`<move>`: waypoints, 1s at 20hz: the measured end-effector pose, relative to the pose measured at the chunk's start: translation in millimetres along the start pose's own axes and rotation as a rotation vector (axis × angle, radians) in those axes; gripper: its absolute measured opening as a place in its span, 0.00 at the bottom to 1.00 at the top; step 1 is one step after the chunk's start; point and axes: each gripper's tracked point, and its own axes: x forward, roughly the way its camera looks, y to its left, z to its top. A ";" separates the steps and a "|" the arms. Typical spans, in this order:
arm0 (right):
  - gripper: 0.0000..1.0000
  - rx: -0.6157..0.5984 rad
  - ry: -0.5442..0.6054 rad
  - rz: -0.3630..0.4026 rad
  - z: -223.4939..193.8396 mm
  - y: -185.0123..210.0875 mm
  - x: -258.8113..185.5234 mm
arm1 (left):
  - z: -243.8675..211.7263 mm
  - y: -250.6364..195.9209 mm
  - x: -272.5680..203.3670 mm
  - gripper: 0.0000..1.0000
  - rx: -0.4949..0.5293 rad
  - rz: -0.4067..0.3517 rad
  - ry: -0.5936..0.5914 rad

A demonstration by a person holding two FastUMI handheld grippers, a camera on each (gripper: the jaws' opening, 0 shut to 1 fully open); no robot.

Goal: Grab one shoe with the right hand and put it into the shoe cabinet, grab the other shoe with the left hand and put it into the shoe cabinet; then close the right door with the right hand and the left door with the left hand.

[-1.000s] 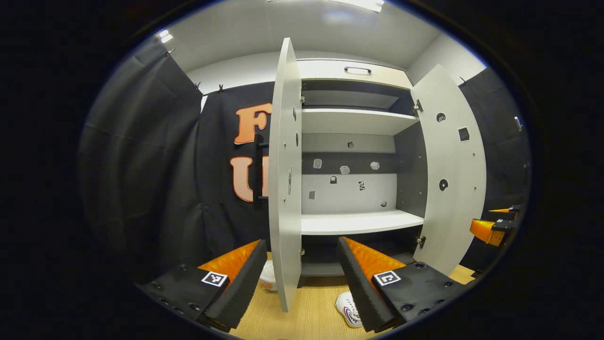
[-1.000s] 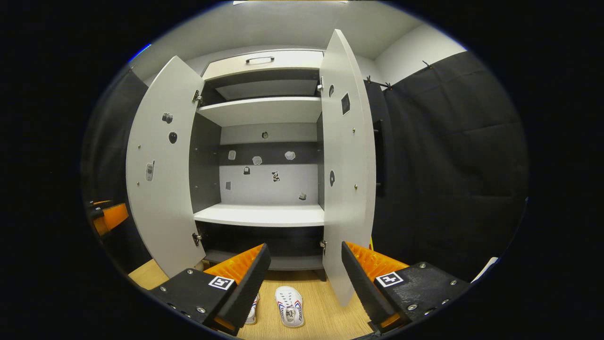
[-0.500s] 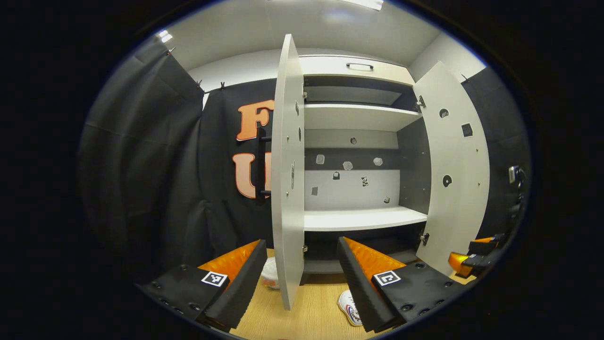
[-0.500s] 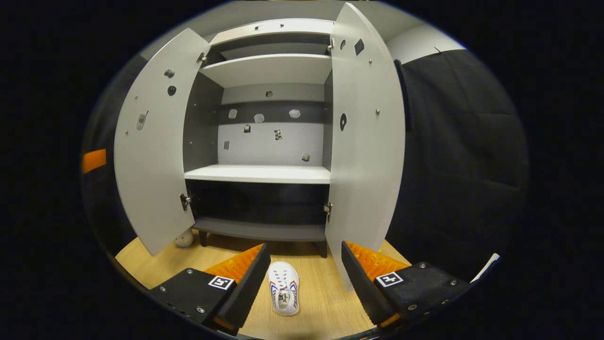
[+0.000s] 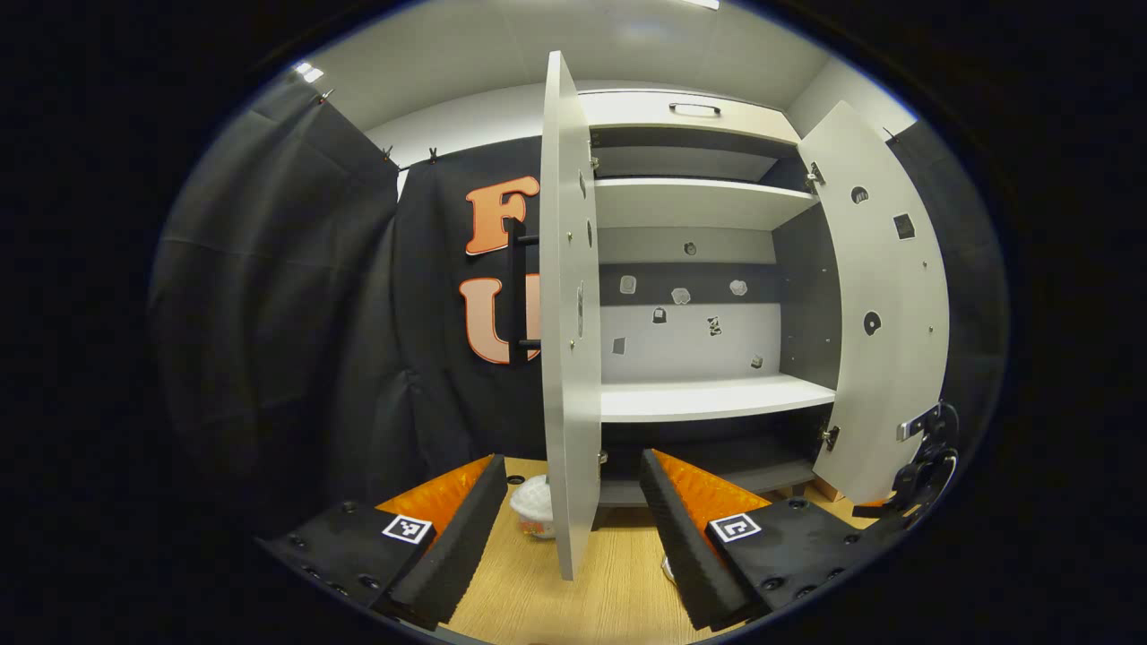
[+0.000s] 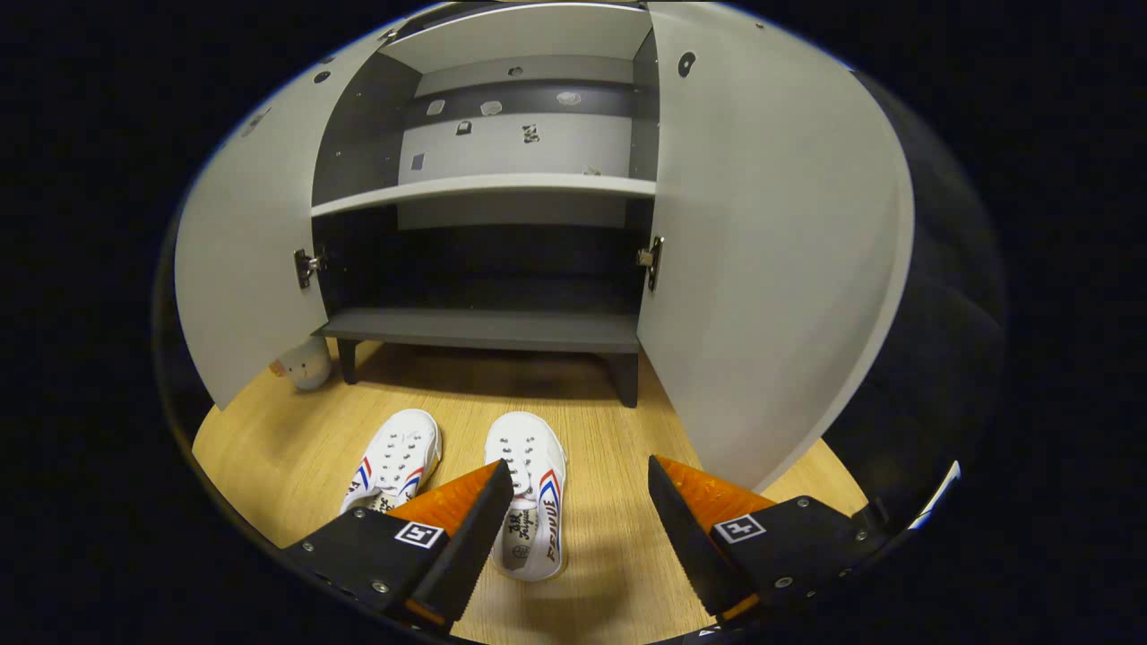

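Right gripper [image 6: 573, 528] is hanging wide open, nothing held, over the near shoe [image 6: 529, 493]. It should be straddling the shoe's sides before squeezing, with the cabinet [image 6: 484, 330] straight ahead.

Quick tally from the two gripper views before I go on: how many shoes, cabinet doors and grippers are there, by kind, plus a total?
Shoes: 2, left shoe and right shoe, both on the floor.
Cabinet doors: 2, left door and right door, both open.
Grippers: 2, left gripper and right gripper, both open.
Total: 6
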 end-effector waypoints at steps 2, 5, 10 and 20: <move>0.92 0.001 0.060 0.017 -21.7 5.0 16.3 | -4.2 4.1 0.4 0.97 -0.003 0.013 0.012; 0.77 0.018 0.128 0.030 -45.7 9.9 36.1 | -10.8 9.9 0.1 0.97 0.008 0.036 0.027; 0.45 0.018 0.221 0.061 -72.4 20.9 54.8 | -21.8 15.7 -3.3 0.97 0.021 0.053 0.055; 0.00 0.049 0.262 -0.001 -72.1 21.3 62.8 | -33.5 17.2 -2.8 0.96 0.030 0.044 0.081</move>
